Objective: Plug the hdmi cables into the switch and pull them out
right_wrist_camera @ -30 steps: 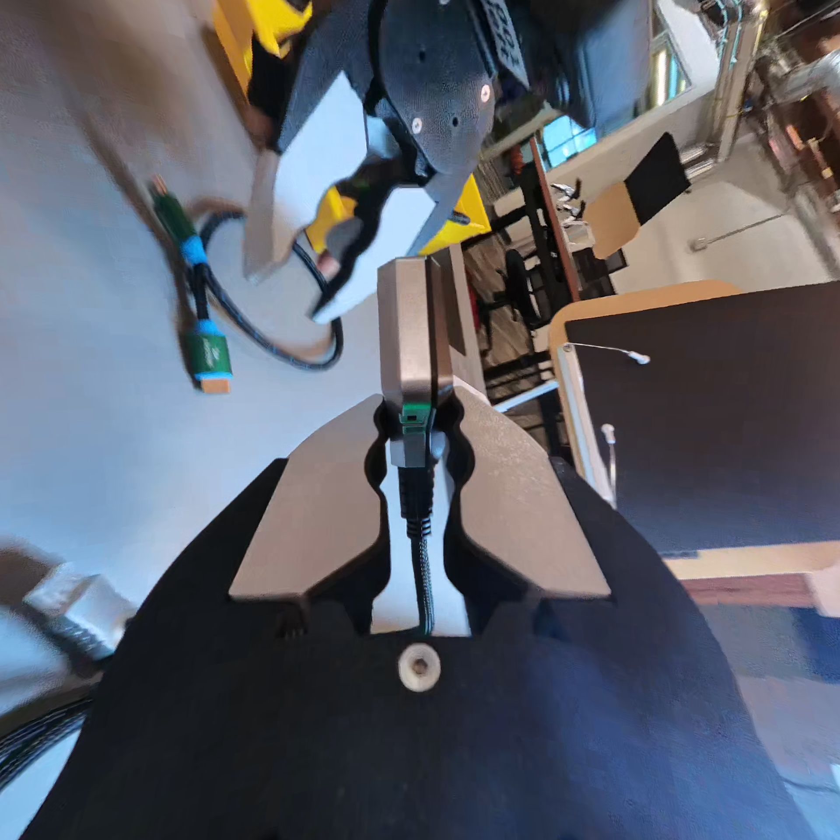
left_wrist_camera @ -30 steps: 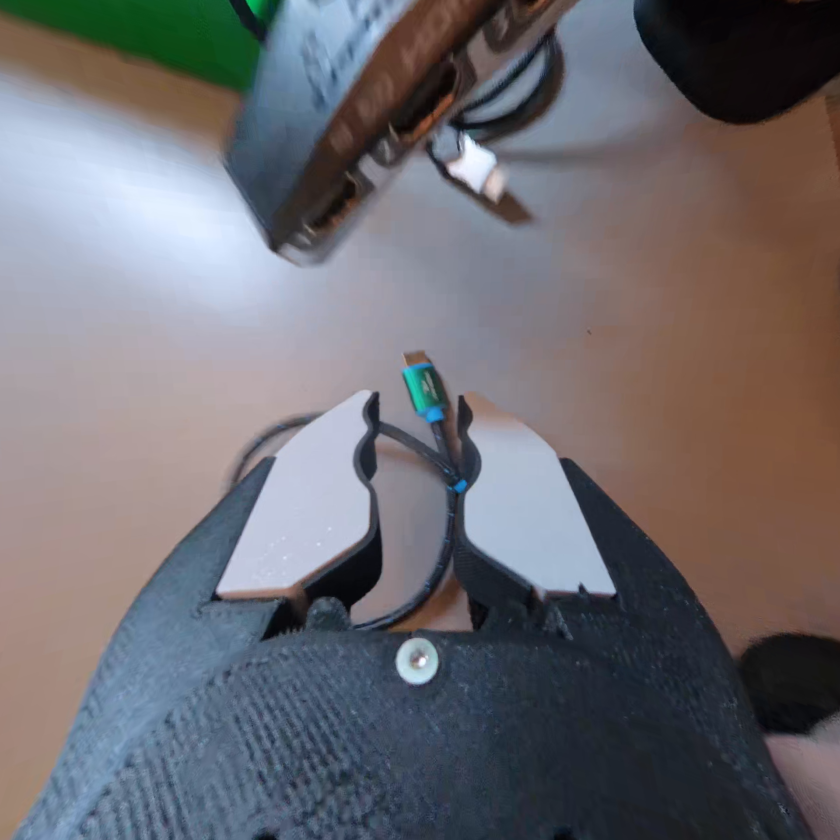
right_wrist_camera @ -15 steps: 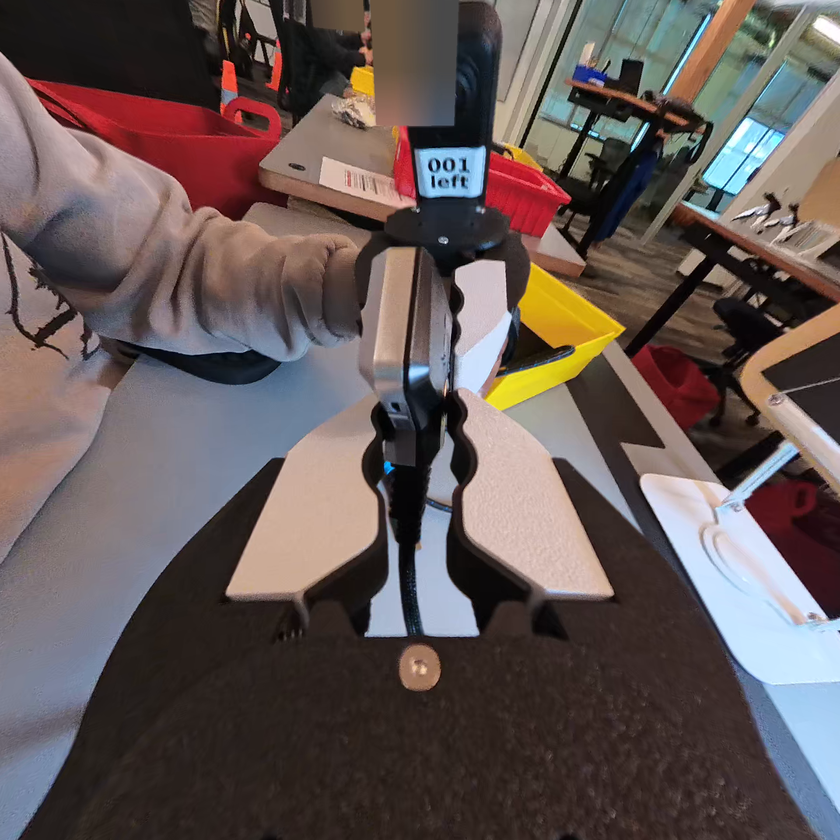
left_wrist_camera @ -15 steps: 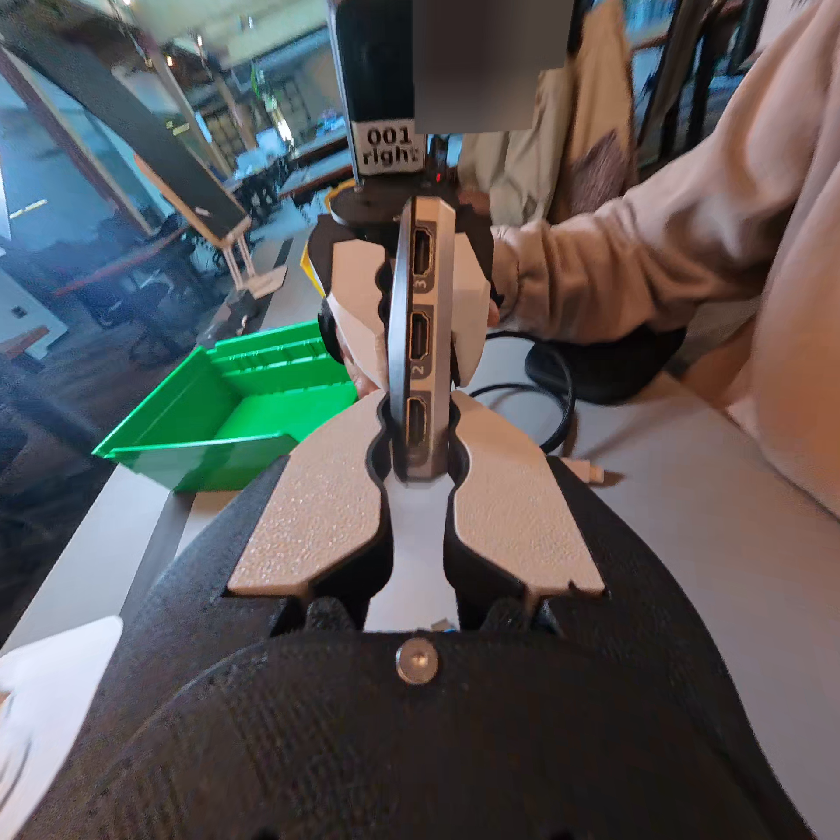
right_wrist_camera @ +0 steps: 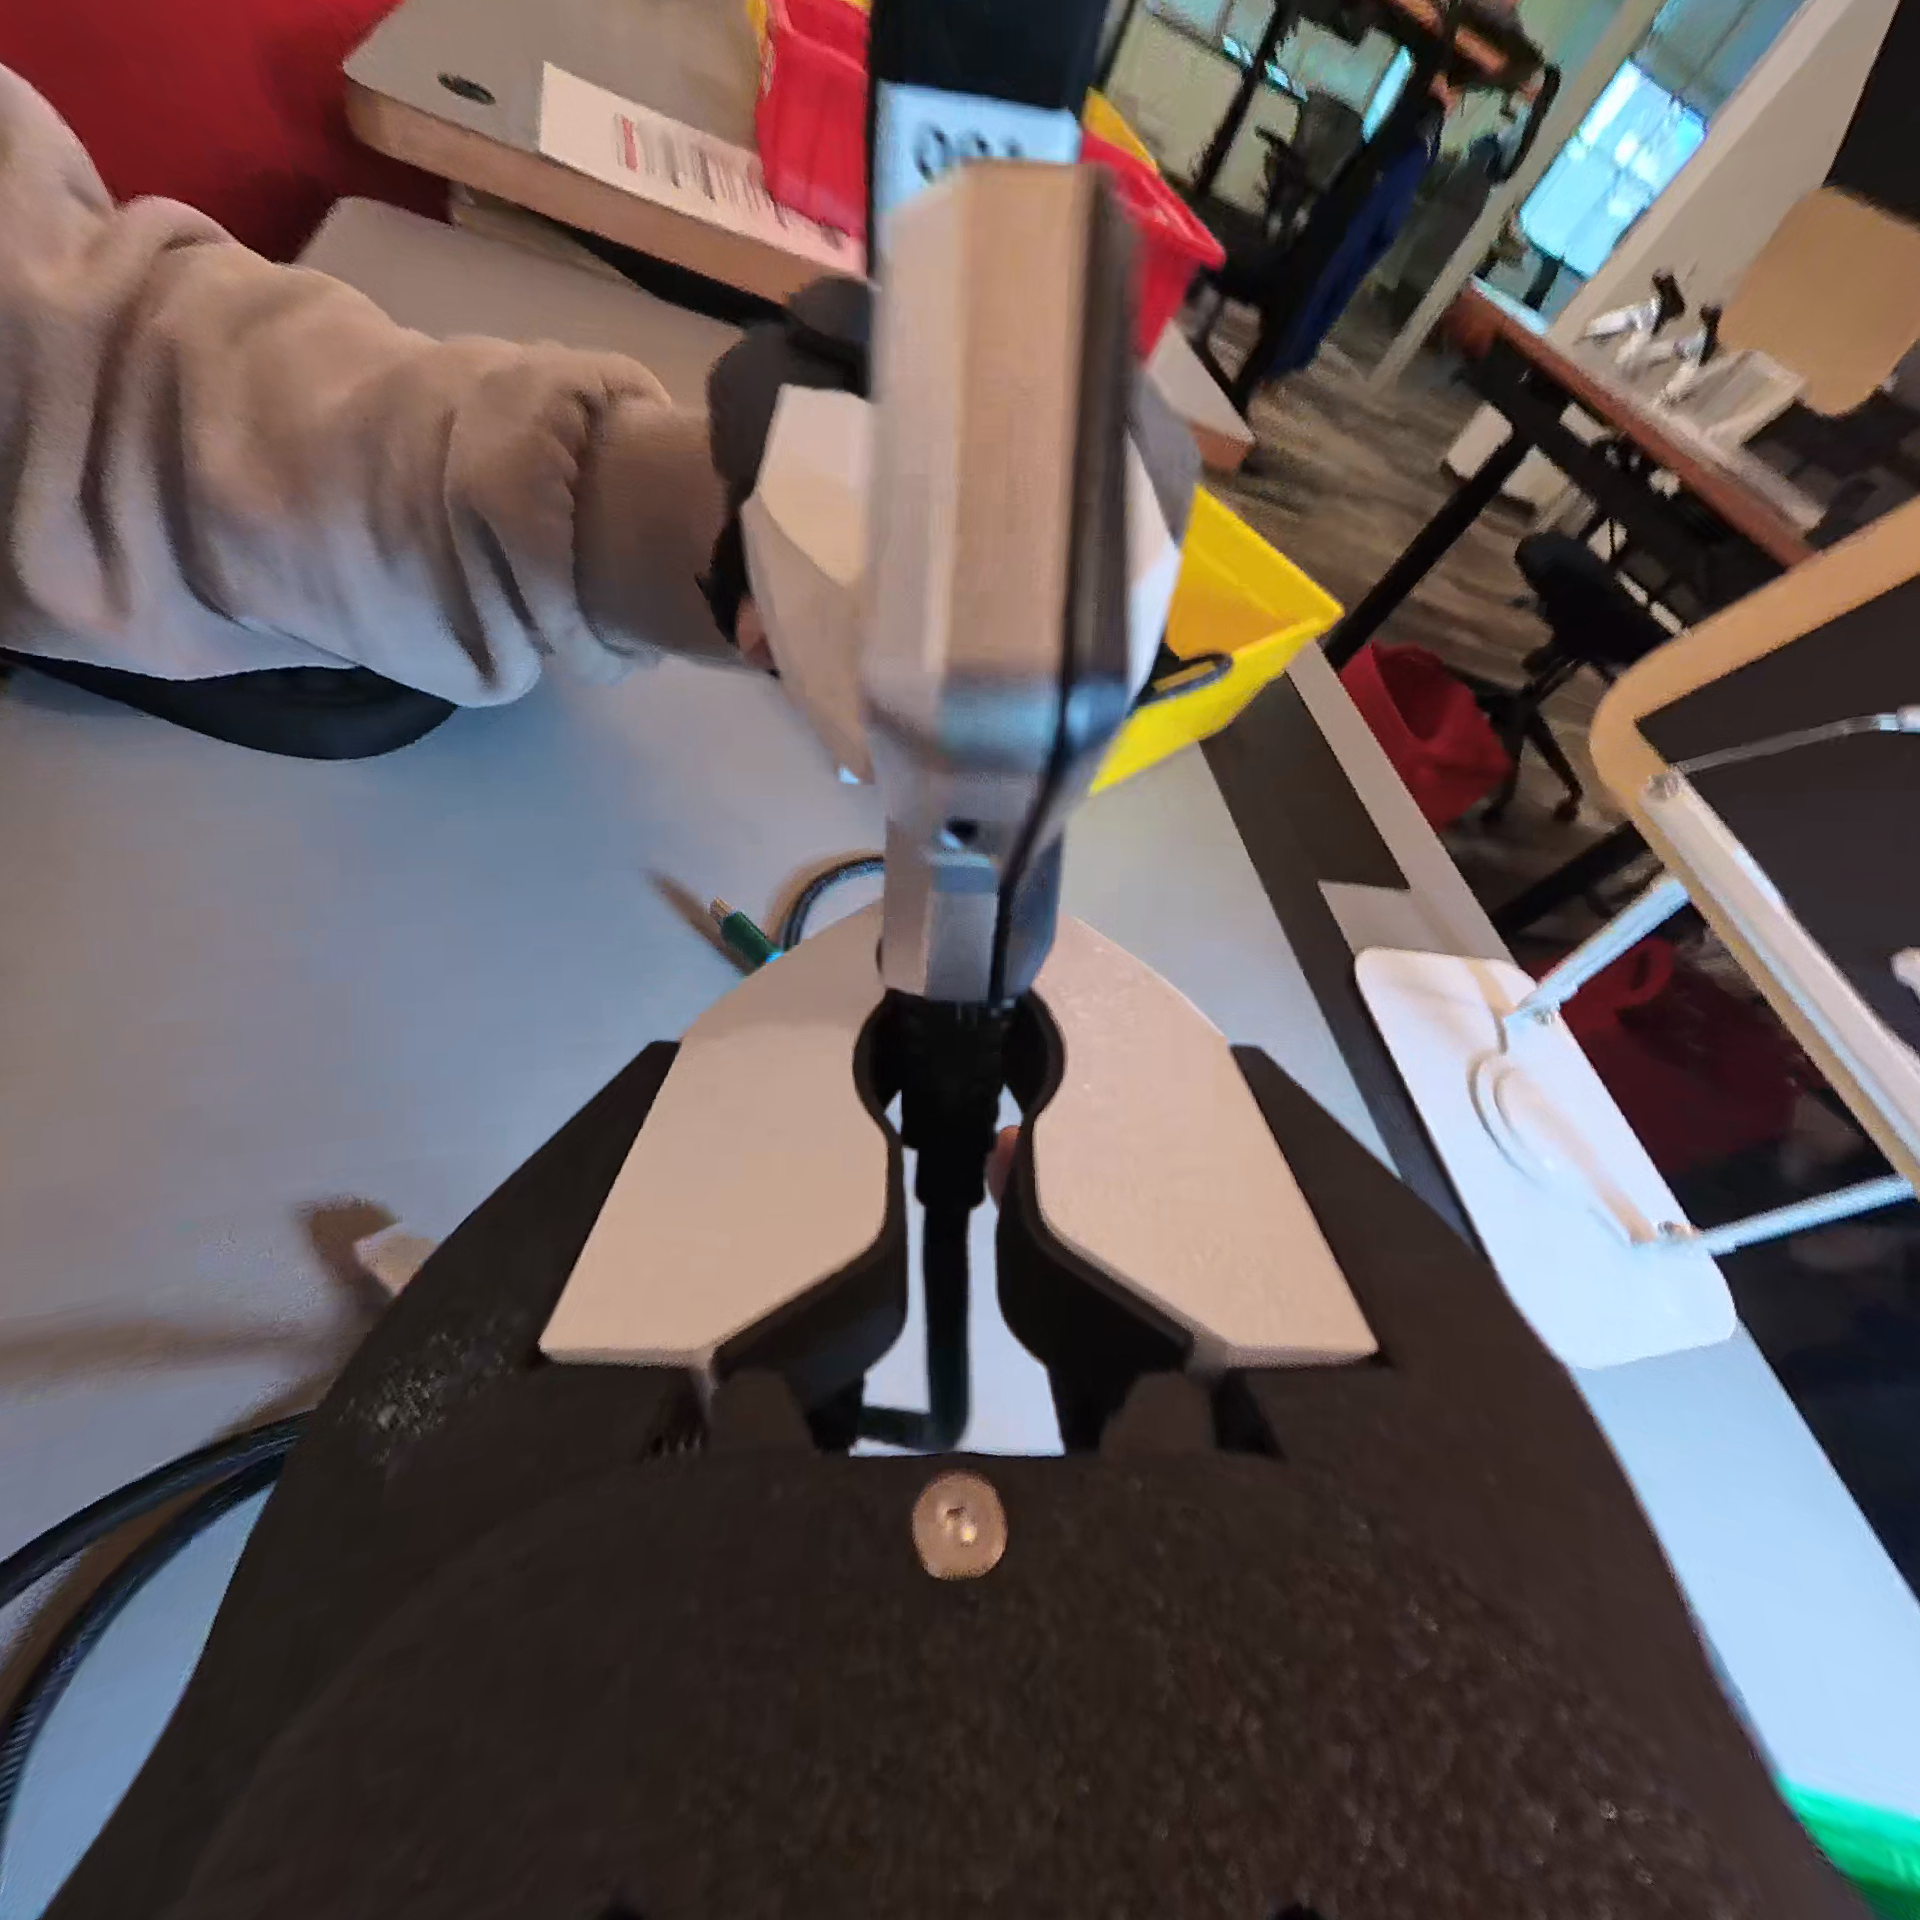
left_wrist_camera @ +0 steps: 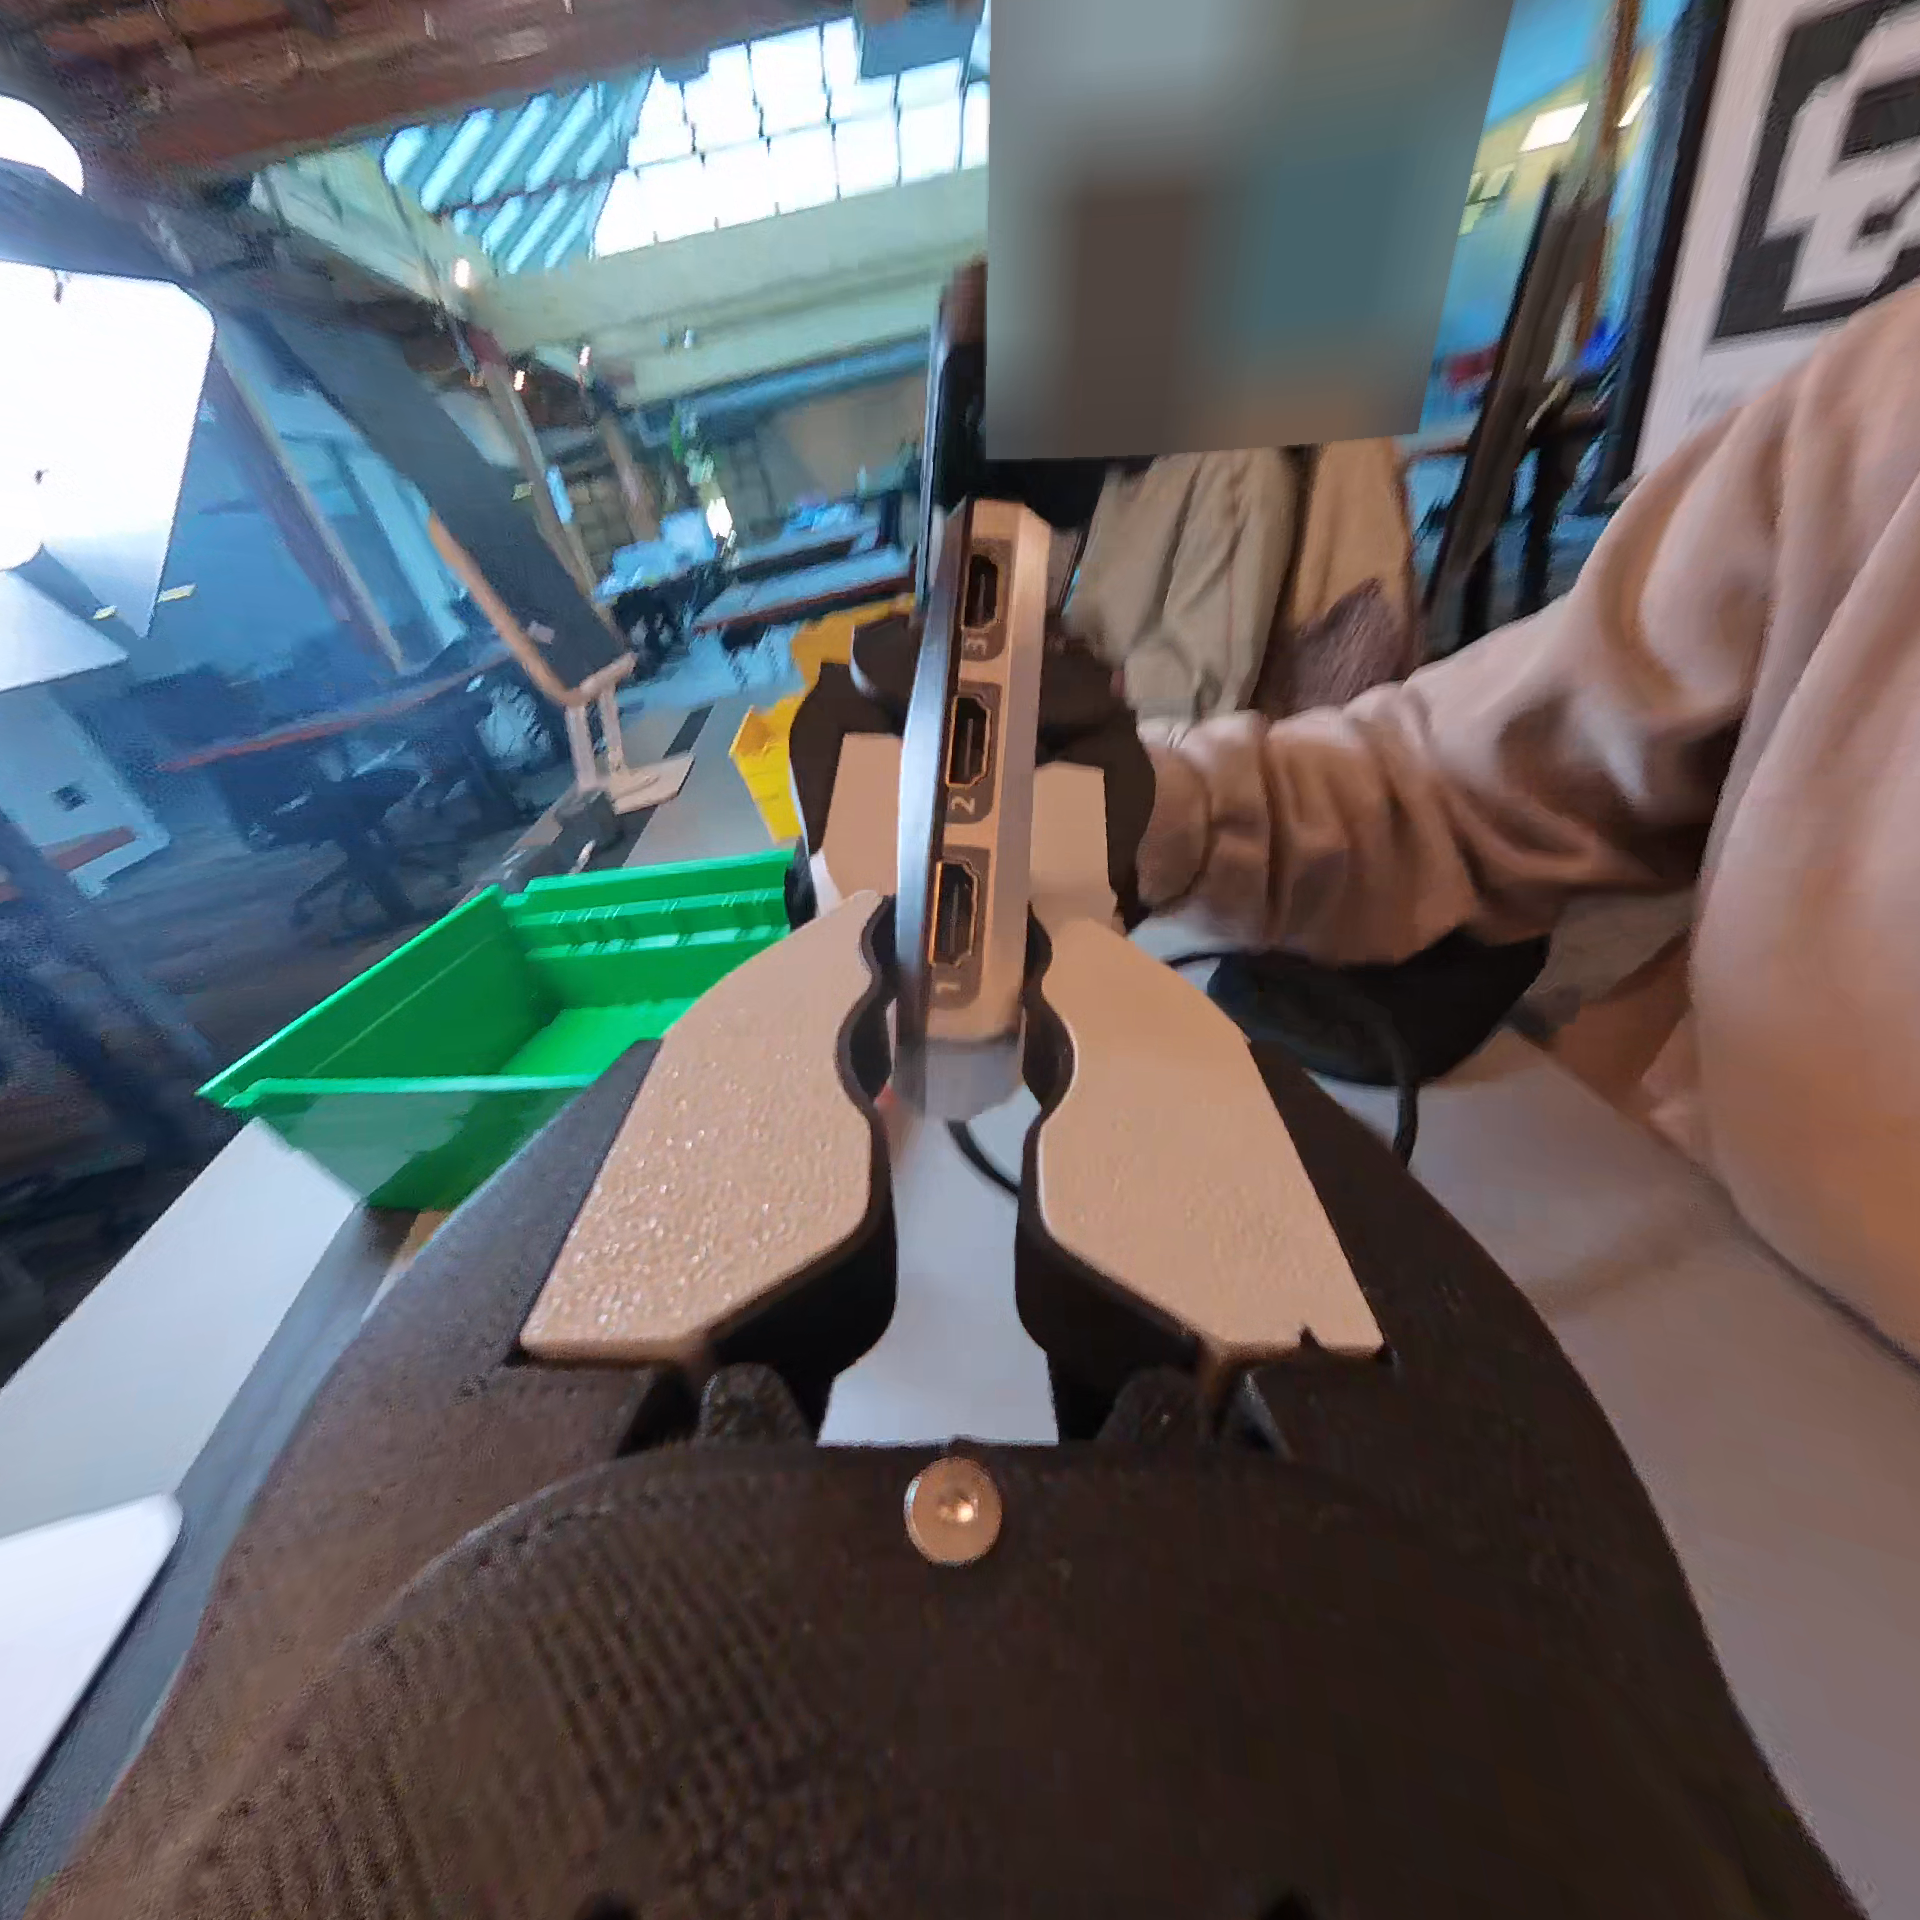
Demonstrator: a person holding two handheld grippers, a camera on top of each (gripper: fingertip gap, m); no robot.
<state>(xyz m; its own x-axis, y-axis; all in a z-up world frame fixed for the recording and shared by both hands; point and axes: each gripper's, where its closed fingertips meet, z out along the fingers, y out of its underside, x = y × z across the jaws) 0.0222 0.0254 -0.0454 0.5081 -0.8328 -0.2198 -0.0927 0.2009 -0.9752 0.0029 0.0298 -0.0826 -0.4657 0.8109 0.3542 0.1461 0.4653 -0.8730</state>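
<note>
The silver HDMI switch [left_wrist_camera: 987,790] stands on end in the air between my two grippers, its three ports facing the left wrist view and all empty. My left gripper [left_wrist_camera: 961,935] is shut on the switch's lower end, both pads pressed on its sides. My right gripper [right_wrist_camera: 961,997] is shut on the black cable stub [right_wrist_camera: 945,1101] at the switch's [right_wrist_camera: 987,499] other end. Each gripper shows behind the switch in the other's view. A green HDMI plug [right_wrist_camera: 743,935] lies loose on the table.
A green bin [left_wrist_camera: 499,997] stands on the table's left edge and a yellow bin [right_wrist_camera: 1226,644] farther off. A white stand base [right_wrist_camera: 1538,1143] lies at the right. A small grey connector [right_wrist_camera: 384,1252] and black cables [right_wrist_camera: 104,1538] lie near the right gripper. A person's sleeves reach in. Left and right tips are no more than a few centimetres apart.
A second ago my left gripper hung open over the green plug on the table; it then rose and shut on the switch. My right gripper's fingers closed tighter, lower on the cable stub.
</note>
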